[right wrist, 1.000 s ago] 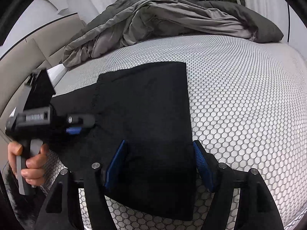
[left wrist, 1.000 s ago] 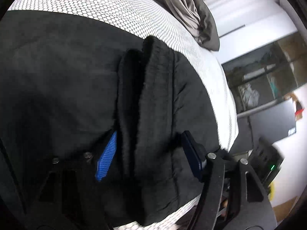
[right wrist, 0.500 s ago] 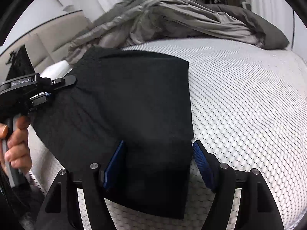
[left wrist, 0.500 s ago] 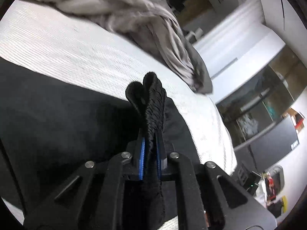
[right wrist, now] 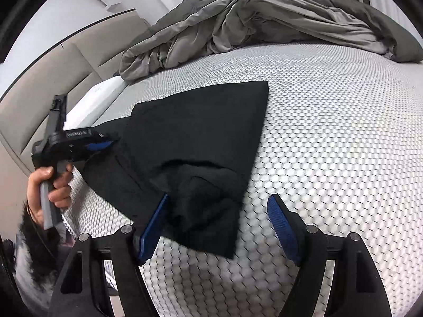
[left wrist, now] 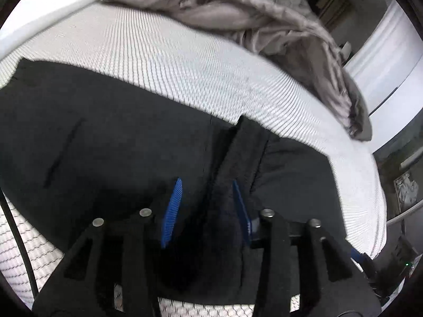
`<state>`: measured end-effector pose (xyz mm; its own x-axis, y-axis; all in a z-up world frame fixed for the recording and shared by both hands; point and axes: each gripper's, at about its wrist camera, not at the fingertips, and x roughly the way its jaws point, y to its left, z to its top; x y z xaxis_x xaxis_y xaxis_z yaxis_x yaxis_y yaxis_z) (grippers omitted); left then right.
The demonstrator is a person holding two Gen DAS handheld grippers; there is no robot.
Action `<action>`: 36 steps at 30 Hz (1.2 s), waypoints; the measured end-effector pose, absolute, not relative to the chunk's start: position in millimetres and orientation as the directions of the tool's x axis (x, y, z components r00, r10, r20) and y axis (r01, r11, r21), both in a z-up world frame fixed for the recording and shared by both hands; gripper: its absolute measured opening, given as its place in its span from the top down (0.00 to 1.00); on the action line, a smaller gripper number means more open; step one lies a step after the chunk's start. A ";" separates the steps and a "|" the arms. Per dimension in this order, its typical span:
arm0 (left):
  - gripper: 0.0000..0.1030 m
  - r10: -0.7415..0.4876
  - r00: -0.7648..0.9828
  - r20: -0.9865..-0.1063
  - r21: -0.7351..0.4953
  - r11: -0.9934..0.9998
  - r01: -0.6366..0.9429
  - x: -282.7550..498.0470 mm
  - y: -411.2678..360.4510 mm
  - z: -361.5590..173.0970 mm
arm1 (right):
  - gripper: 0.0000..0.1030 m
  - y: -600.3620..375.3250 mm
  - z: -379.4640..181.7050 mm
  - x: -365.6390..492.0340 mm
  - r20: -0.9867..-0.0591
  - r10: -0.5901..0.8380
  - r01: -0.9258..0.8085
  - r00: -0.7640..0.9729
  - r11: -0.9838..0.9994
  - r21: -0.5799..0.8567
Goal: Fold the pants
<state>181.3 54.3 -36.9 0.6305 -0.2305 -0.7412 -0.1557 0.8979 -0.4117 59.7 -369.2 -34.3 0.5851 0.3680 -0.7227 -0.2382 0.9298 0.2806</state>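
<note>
Black pants, white honeycomb-print mattress, grey duvet, blue-padded tongs.

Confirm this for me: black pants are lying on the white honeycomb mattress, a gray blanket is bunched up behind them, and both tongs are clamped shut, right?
Not quite. Both tongs are open: the left tongs in the left wrist view, the right tongs in the right wrist view. The black pants do lie on the mattress, gray blanket behind.

Bedroom: mattress, rumpled grey duvet, padded headboard.
</note>
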 end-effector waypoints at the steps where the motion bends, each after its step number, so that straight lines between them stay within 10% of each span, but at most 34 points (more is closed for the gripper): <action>1: 0.60 -0.235 0.648 -0.725 -0.417 0.898 -0.140 177.4 51.0 -29.7 | 0.25 -370.3 -32.5 56.2 -0.726 0.363 -0.252 0.584 0.931 0.263; 13: 0.48 -0.404 0.498 -0.767 -0.364 0.914 0.181 171.2 -85.1 -31.1 | 0.43 -344.3 -37.4 28.8 -0.738 0.330 -0.380 0.588 0.919 0.107; 15: 0.48 -0.356 0.490 -0.795 -0.295 0.934 0.201 170.3 -95.1 -40.8 | 0.58 -333.3 -38.5 28.4 -0.722 0.310 -0.401 0.619 0.915 0.050; 17: 0.48 -0.365 0.481 -0.797 -0.297 0.930 0.215 168.1 -94.2 -45.6 | 0.93 -324.2 -42.6 31.5 -0.717 0.271 -0.417 0.642 0.909 -0.029; 23: 0.51 -0.400 0.469 -0.788 -0.311 0.915 0.258 163.2 -81.4 -50.2 | 1.00 -358.5 -29.3 6.8 -0.686 0.288 -0.414 0.668 0.910 -0.021; 28: 0.50 -0.367 0.505 -0.781 -0.280 0.929 0.242 155.0 -87.6 -35.9 | 0.97 -397.9 -29.9 0.5 -0.713 0.291 -0.337 0.637 0.938 0.082; 32: 0.43 -0.437 0.528 -0.728 -0.359 0.899 0.249 161.5 -105.8 -17.4 | 0.42 -392.2 -17.7 9.5 -0.639 0.414 -0.337 0.648 0.909 0.247; 36: 0.41 -0.472 0.520 -0.712 -0.398 0.881 0.256 198.1 -147.0 -12.4 | 0.41 -372.1 -31.1 36.2 -0.656 0.462 -0.286 0.597 0.886 0.364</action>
